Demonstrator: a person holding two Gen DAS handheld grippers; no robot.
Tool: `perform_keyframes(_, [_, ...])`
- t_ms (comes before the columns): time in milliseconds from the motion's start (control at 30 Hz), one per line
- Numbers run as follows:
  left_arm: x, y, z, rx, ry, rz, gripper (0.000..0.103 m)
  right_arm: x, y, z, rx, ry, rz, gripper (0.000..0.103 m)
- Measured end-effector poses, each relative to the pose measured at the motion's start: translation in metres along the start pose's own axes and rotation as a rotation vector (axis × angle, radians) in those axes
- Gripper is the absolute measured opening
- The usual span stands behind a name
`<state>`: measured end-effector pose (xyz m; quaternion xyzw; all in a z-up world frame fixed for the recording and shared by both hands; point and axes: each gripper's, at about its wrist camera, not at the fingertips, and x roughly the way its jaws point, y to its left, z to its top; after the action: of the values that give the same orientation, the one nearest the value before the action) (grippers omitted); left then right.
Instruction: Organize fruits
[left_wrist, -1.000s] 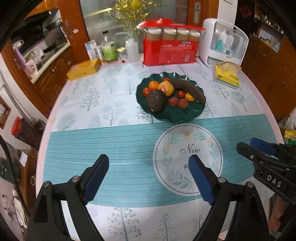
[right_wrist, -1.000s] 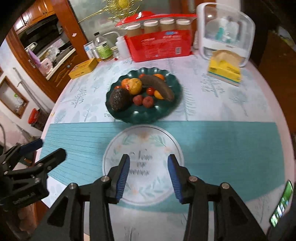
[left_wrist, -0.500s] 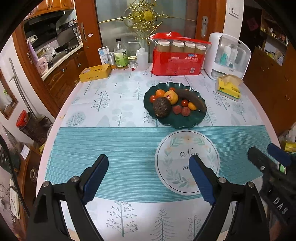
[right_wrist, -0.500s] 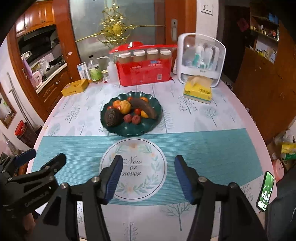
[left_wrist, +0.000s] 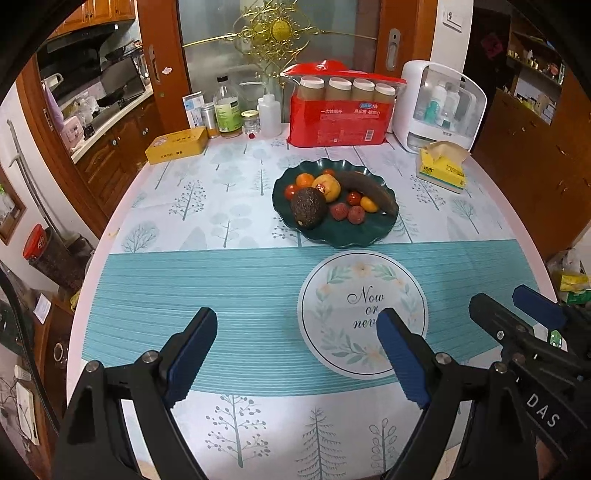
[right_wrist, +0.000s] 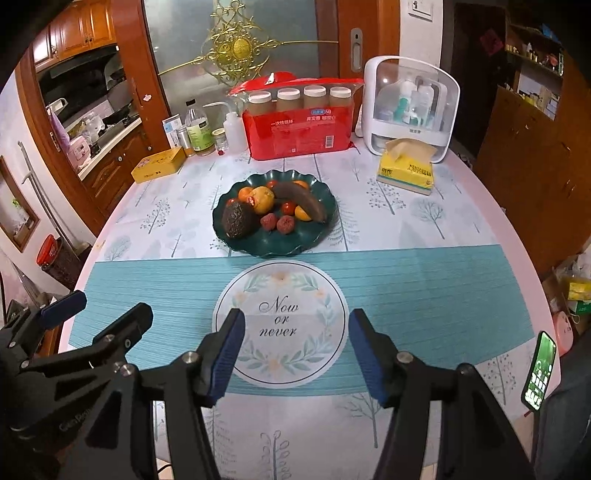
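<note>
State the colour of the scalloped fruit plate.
Dark green scalloped plate, clearest in the right wrist view.

Both views sit on the hand-held grippers at the near edge of the table (left_wrist: 229, 177), tilted down and facing across it toward the dark green fruit plate (left_wrist: 334, 236) and the red package (left_wrist: 338, 118) behind. The left wrist view stands left of the plate (right_wrist: 273, 247), the right wrist view more squarely before it. Both share the plate, the round "Now or never" mat (right_wrist: 280, 321) and the back row.

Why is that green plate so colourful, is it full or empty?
Full. The green plate holds an avocado, a dark banana, oranges and small red fruits.
</note>
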<state>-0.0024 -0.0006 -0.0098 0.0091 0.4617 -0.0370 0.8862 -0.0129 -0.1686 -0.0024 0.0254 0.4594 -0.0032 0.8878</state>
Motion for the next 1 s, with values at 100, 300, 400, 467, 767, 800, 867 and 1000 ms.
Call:
perform_keyframes(100, [0.0,-0.001,-0.001,-0.001,0.002,-0.01,0.087,-0.001,-0.002,-0.001,0.004,0.0,-0.001,0.059])
perform_keyframes(300, [0.002,-0.002,-0.001,-0.004,0.013,-0.027,0.087,-0.002,-0.003,-0.003,0.004,-0.002,-0.008,0.059])
perform_keyframes(400, [0.002,-0.002,-0.001,-0.001,0.015,-0.031,0.087,-0.002,-0.004,-0.003,0.006,0.0,-0.009,0.059])
perform_keyframes(467, [0.003,-0.002,0.0,0.0,0.016,-0.033,0.087,-0.002,-0.005,-0.003,0.007,0.0,-0.011,0.059])
perform_keyframes(767, [0.007,-0.002,0.002,0.0,0.023,-0.044,0.087,-0.001,-0.005,-0.002,0.006,0.001,-0.009,0.059])
perform_keyframes(800, [0.008,-0.002,0.002,0.0,0.025,-0.045,0.087,-0.001,-0.005,-0.002,0.006,0.001,-0.008,0.059])
perform_keyframes(867, [0.009,-0.001,0.003,-0.002,0.029,-0.047,0.087,-0.001,-0.005,-0.002,0.006,0.004,-0.008,0.059])
perform_keyframes(1000, [0.011,0.0,0.004,-0.003,0.03,-0.048,0.087,0.0,-0.006,-0.002,0.006,0.002,-0.008,0.059])
